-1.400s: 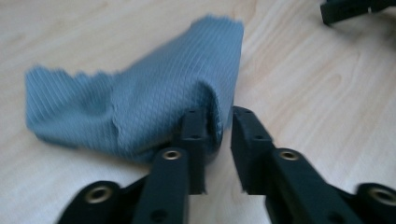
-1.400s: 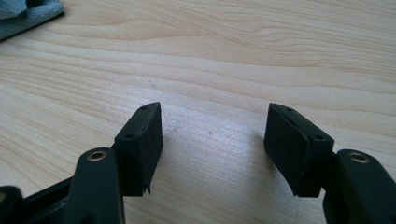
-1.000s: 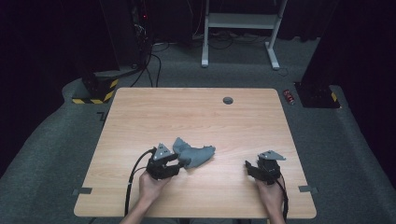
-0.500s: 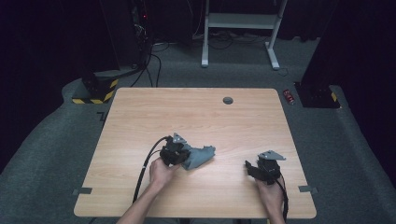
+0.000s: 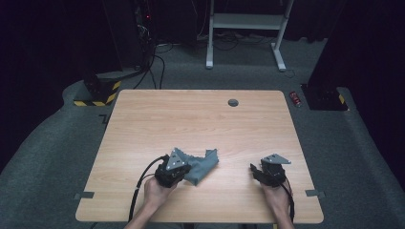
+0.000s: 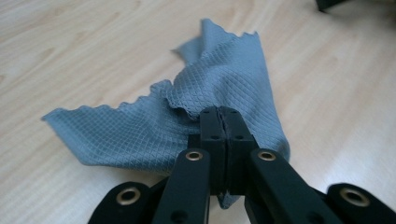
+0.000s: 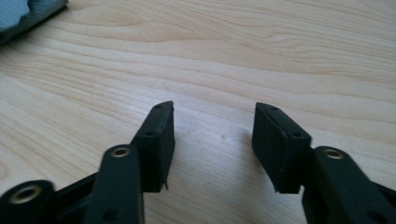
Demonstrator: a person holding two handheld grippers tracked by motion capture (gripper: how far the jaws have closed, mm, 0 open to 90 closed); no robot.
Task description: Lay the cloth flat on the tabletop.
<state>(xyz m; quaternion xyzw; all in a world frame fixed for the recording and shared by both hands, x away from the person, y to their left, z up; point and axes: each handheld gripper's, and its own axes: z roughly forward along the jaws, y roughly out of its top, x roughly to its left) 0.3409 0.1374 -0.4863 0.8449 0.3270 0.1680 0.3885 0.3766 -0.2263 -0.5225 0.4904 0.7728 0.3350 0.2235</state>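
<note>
Left gripper point(image 6: 223, 116) is clamped on the grey cloth point(image 6: 224, 79) edge, right gripper point(image 7: 212, 135) half-wide with jaws just closing on nothing; lift slowly, keep the 1 pinch firm.

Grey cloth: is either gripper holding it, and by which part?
The left gripper is shut on the grey cloth, pinching its near edge. The right gripper holds nothing.

Grey-blue cloth point(image 6: 219, 88) with a fine diamond weave and a scalloped edge, lying on a pale wood-grain table point(image 5: 200, 119). Both grippers, left gripper point(image 6: 223, 116) and right gripper point(image 7: 212, 128), are matt black with brass-coloured rivets. The carpet point(image 5: 363, 157) is dark grey.
</note>
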